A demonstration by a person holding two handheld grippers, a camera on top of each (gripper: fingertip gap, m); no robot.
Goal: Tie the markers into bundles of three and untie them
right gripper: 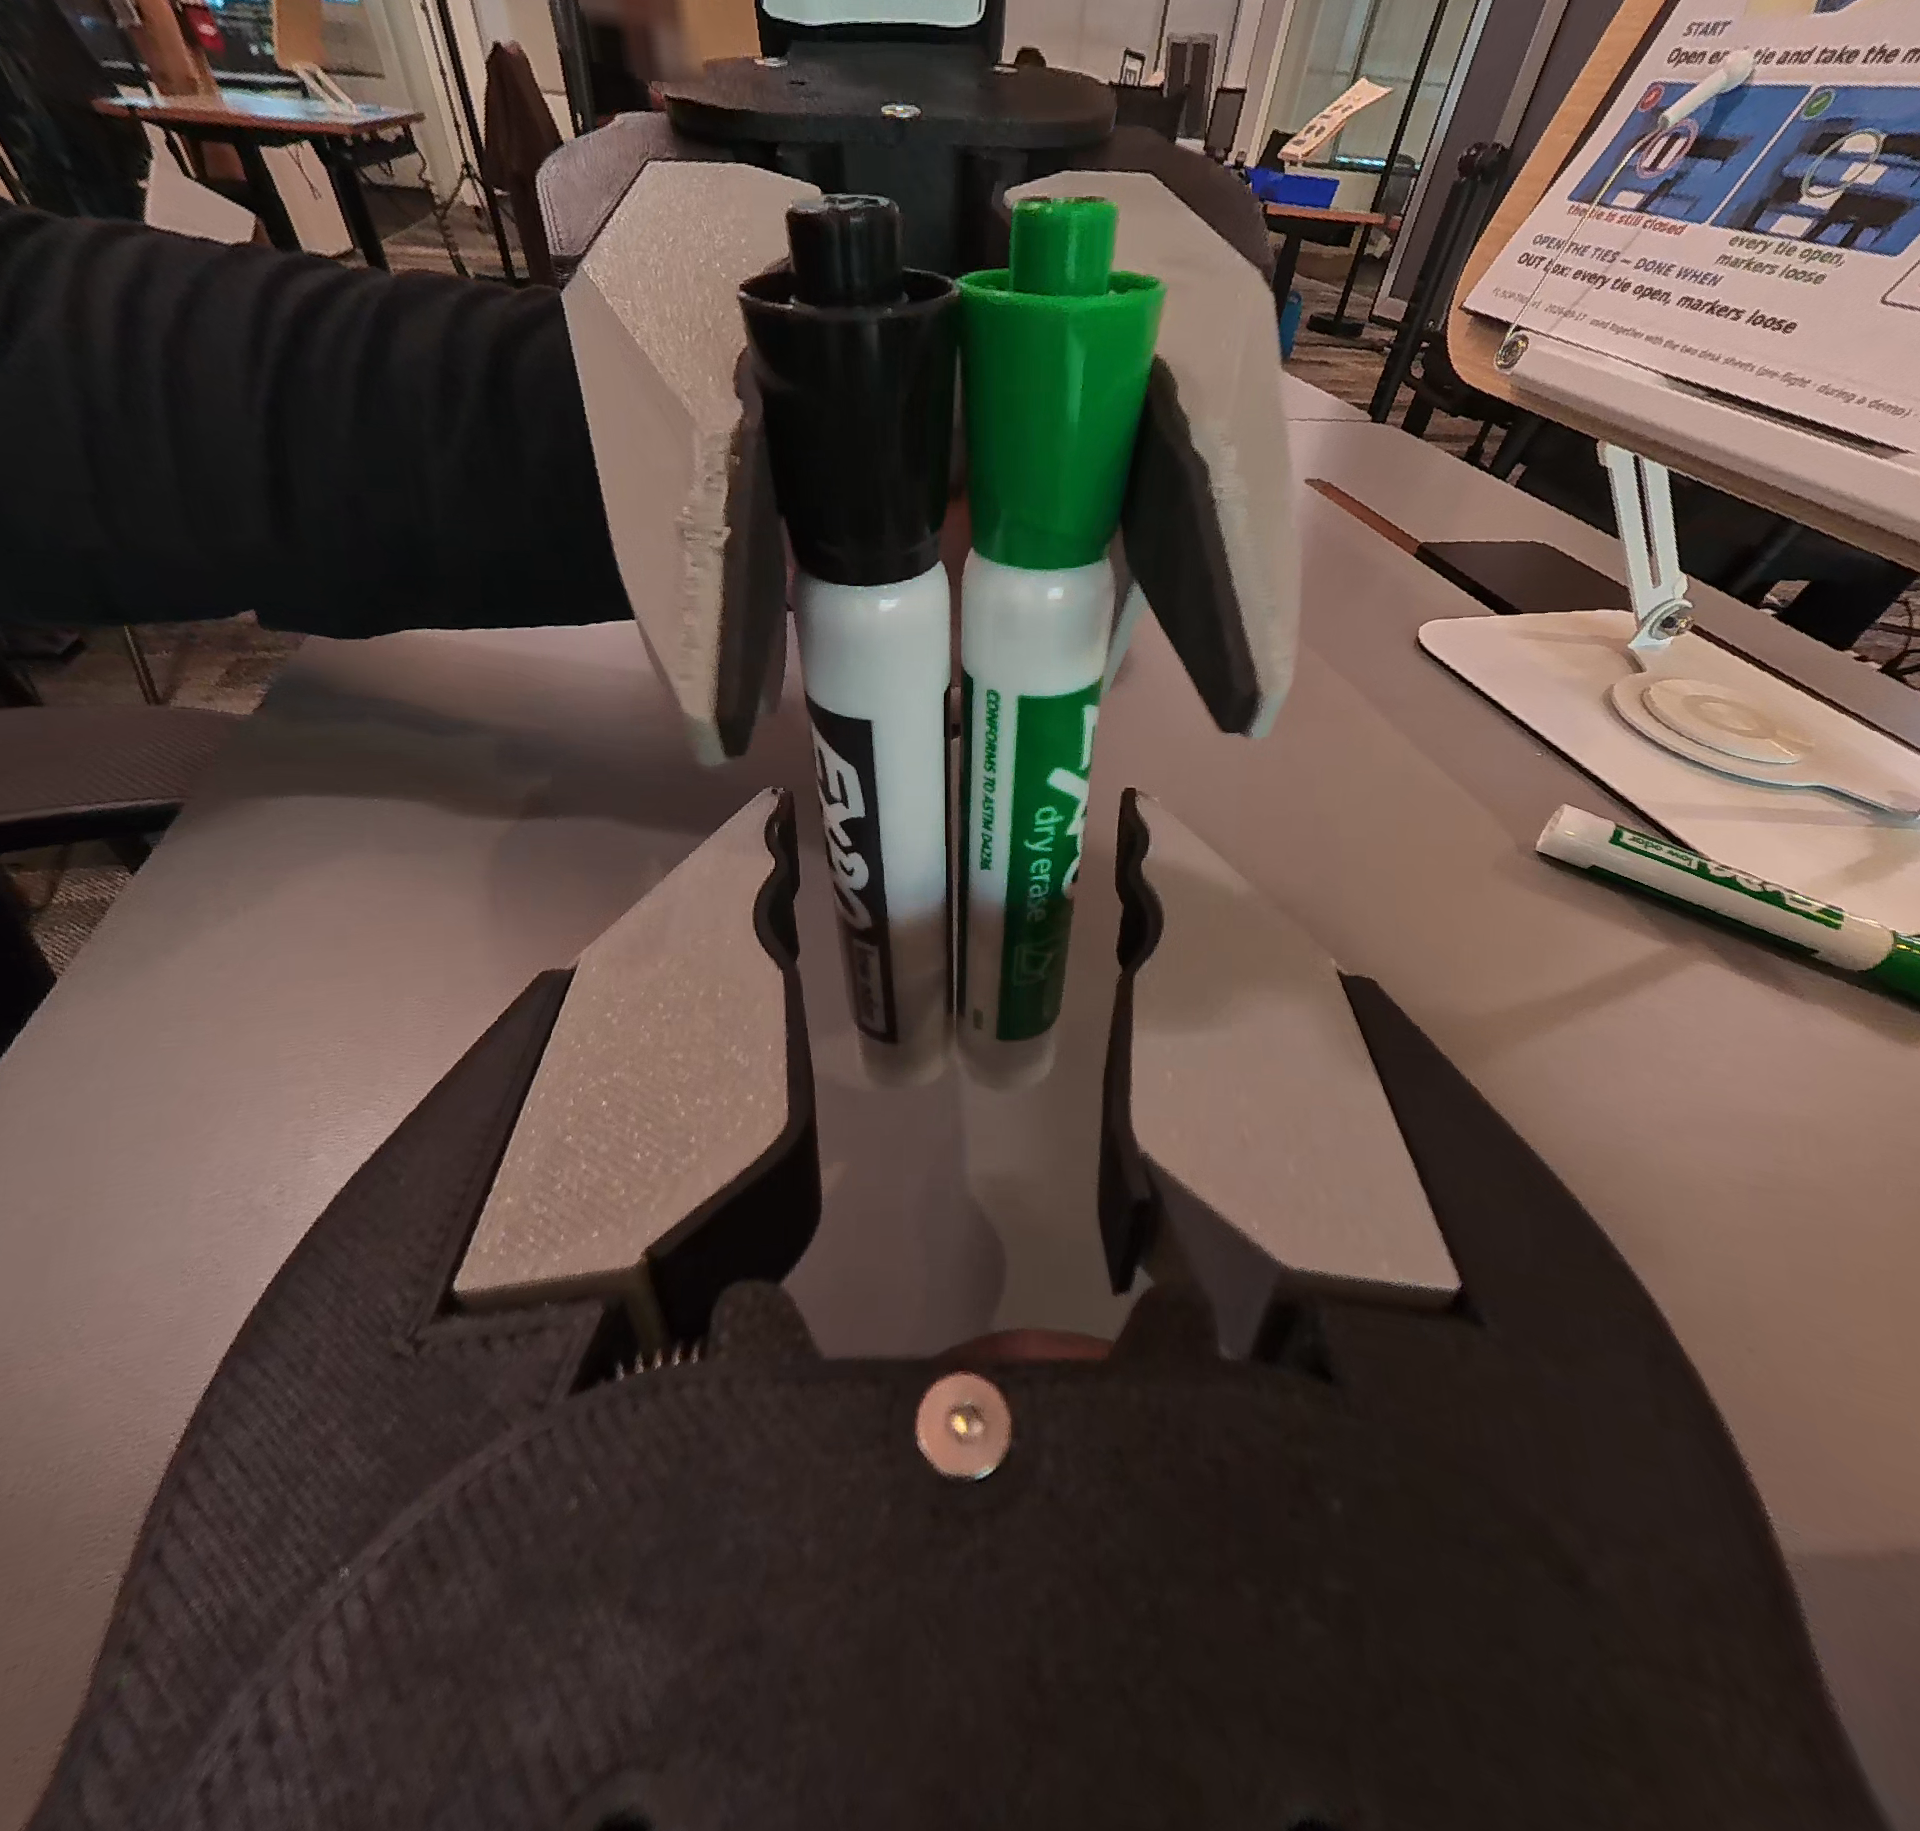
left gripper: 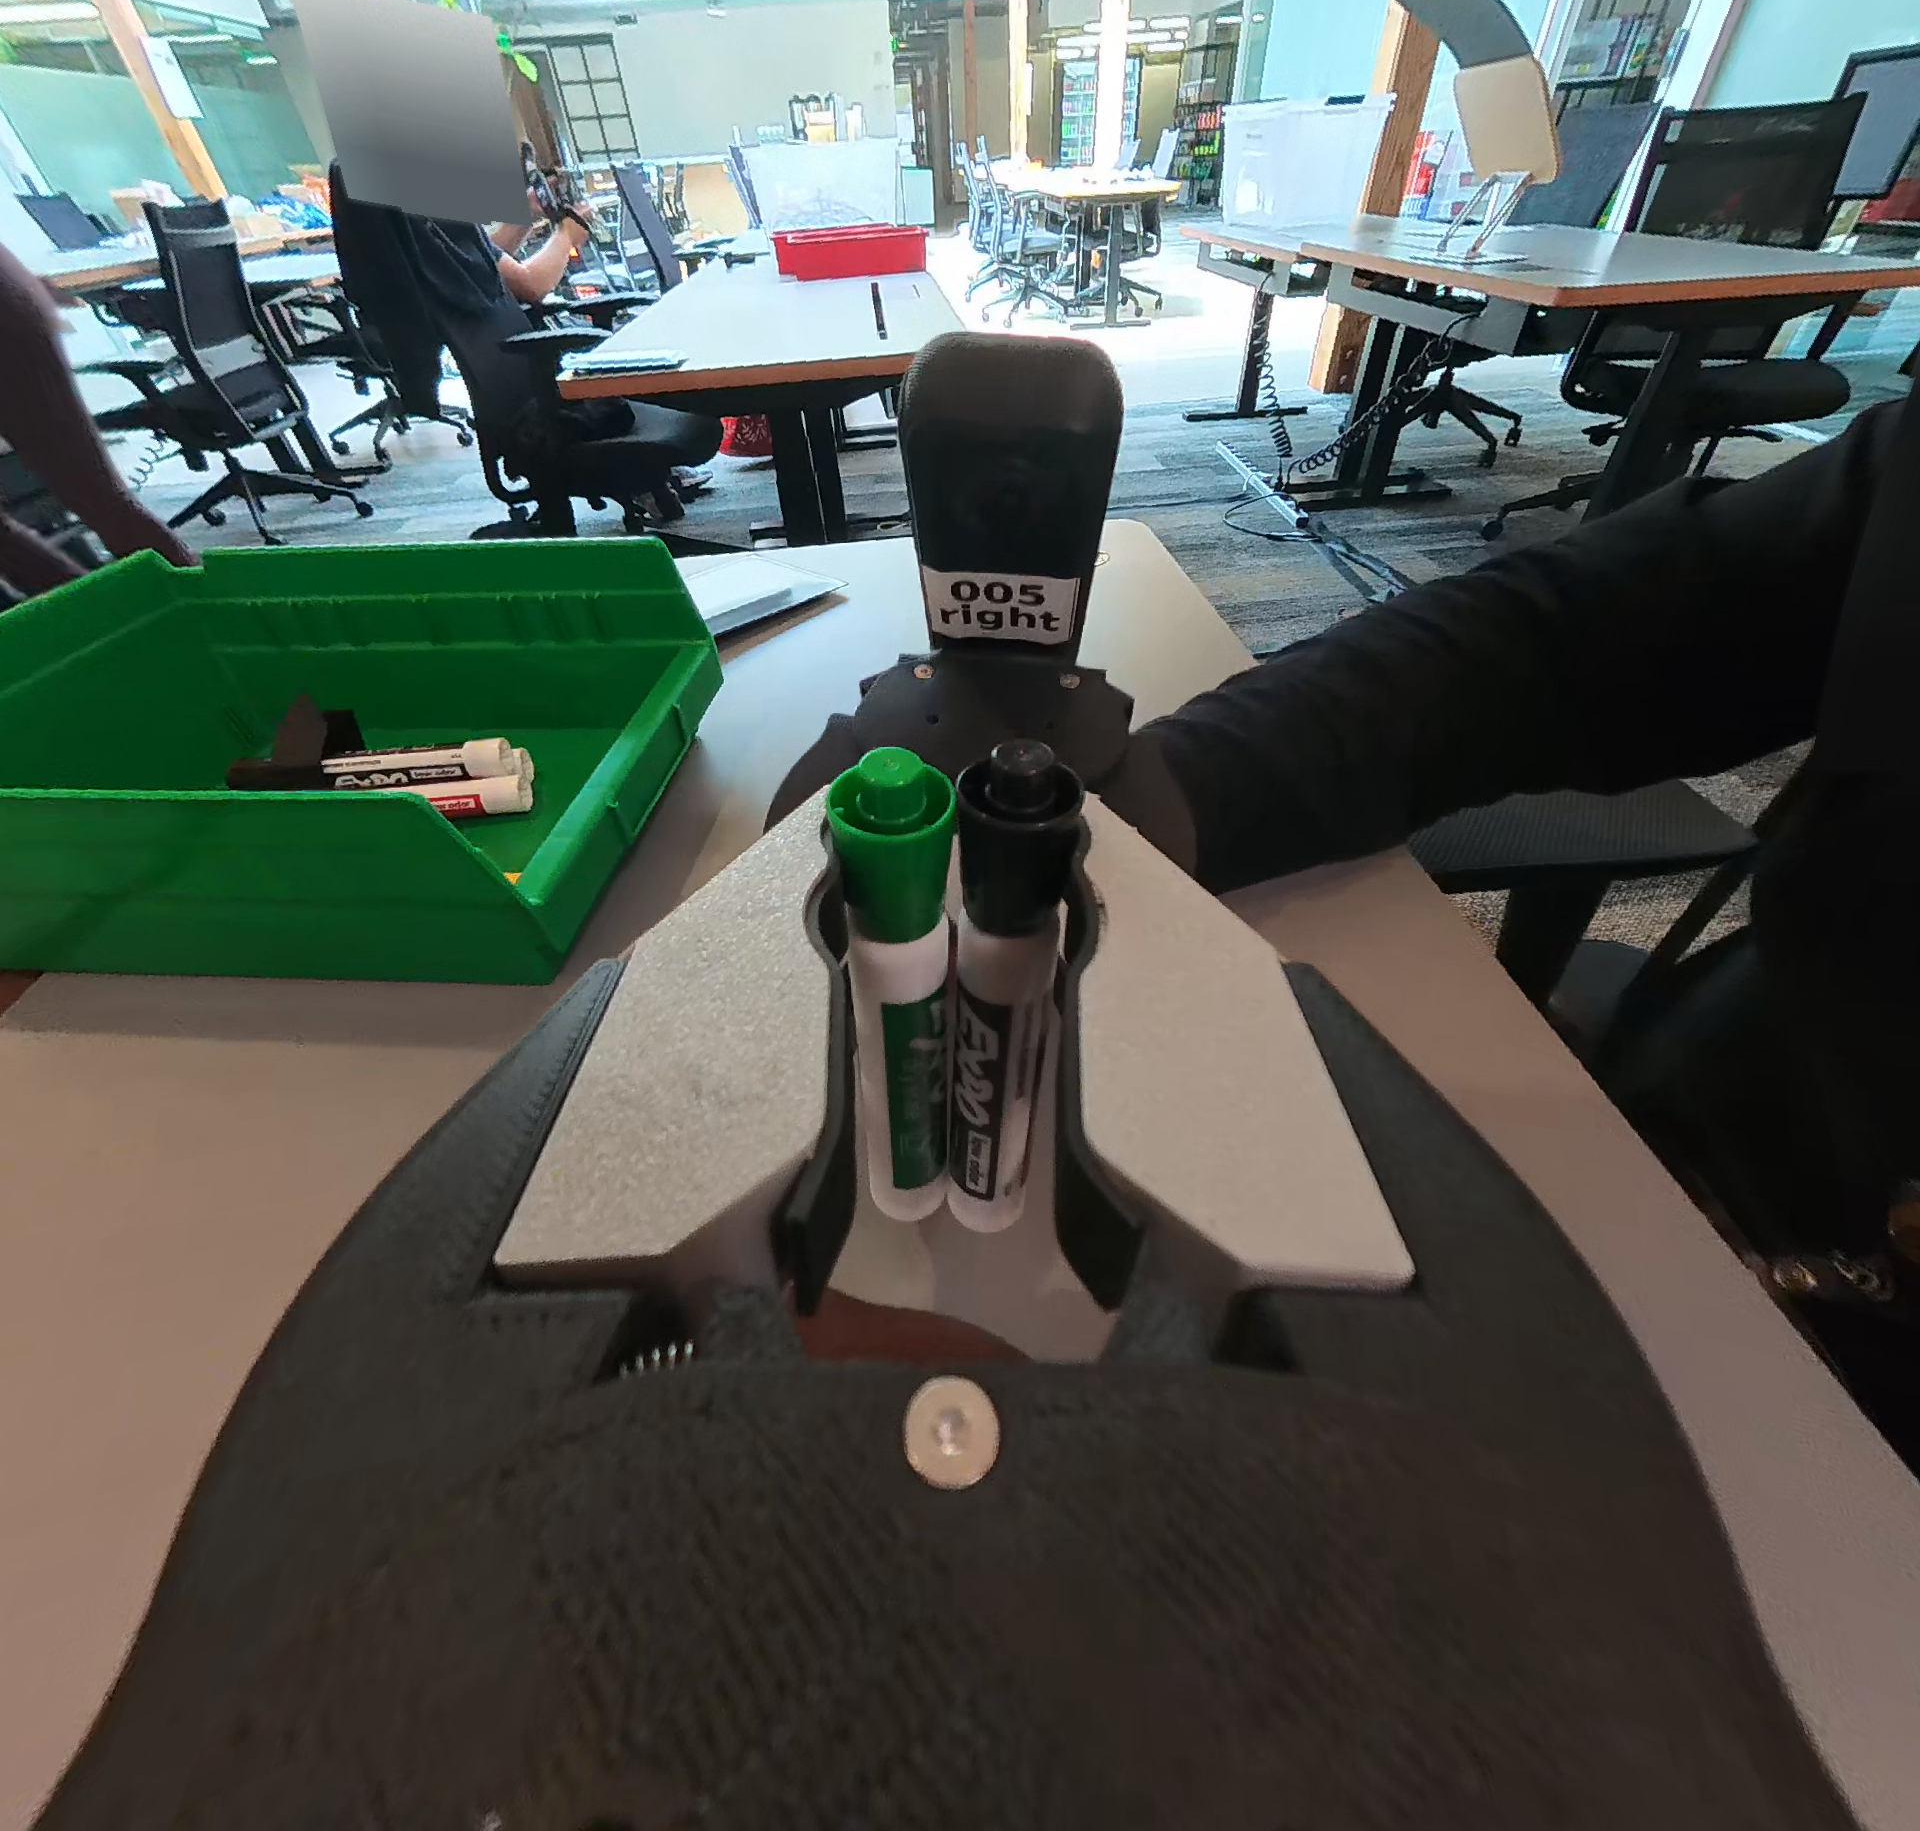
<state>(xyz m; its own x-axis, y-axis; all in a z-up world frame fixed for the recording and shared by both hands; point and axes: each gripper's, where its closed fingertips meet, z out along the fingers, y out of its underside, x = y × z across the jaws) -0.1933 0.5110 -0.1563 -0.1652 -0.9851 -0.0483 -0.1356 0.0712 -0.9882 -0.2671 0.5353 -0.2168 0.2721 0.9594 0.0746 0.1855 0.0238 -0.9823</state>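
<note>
The grey worktop [right gripper: 312, 950] carries a green bin [left gripper: 343, 825] to the left tongs' left; in the bin lie three markers [left gripper: 416, 775] side by side. A white stand [right gripper: 1662, 680] with an instruction sheet sits at the right, a loose green marker [right gripper: 1725, 914] lying just before it. The left tongs [left gripper: 954, 908] are clenched on a green marker [left gripper: 899, 950] and a black marker [left gripper: 1003, 950] held side by side, caps forward. The right tongs [right gripper: 951, 898] face them, spread wide; the marker barrels stand between its fingers [right gripper: 774, 908] with a gap on each side.
</note>
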